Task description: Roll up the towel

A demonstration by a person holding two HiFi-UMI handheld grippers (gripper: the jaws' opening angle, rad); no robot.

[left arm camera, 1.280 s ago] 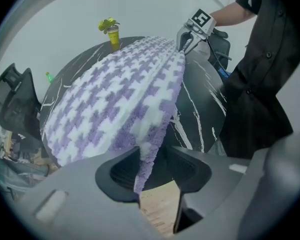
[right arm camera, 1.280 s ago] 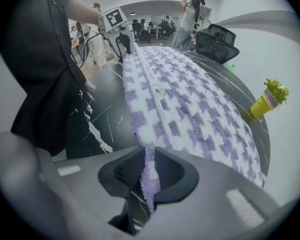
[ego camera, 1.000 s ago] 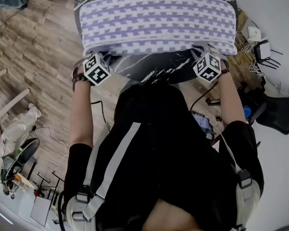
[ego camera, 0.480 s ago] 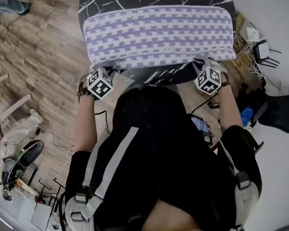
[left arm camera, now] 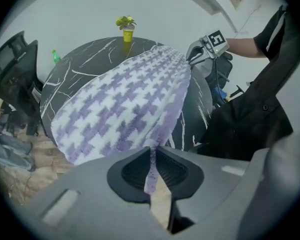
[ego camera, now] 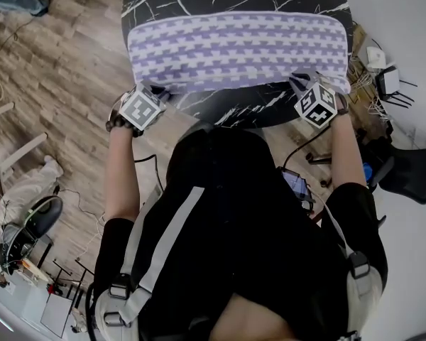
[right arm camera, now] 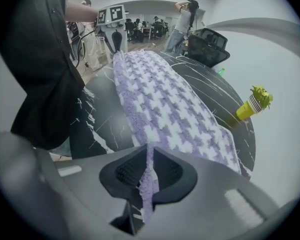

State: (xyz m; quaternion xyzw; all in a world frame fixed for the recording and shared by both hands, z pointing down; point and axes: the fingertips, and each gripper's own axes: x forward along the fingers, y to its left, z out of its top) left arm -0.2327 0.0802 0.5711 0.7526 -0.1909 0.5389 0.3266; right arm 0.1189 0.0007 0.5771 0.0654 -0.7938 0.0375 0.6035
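A purple-and-white patterned towel (ego camera: pixel 238 48) lies folded across the round black marble table (ego camera: pixel 231 109). My left gripper (ego camera: pixel 158 91) is shut on the towel's near left corner, and the cloth (left arm camera: pixel 151 169) runs pinched between its jaws. At the near right corner my right gripper (ego camera: pixel 303 85) is shut on the towel (right arm camera: pixel 147 176) the same way. Both corners are lifted off the tabletop. In the left gripper view the towel (left arm camera: pixel 125 99) stretches away to the right gripper (left arm camera: pixel 196 55); the right gripper view shows the left gripper (right arm camera: pixel 117 40) at its far end.
A small yellow pot with a green plant (left arm camera: pixel 127 29) and a green bottle (left arm camera: pixel 54 56) stand on the table's far side. A black office chair (right arm camera: pixel 207 44) stands beside the table. Cables and a white device (ego camera: pixel 383 77) lie on the floor at right.
Both grippers have carried the towel's near edge up and toward the far side of the table, so the folded towel now looks narrower from above.
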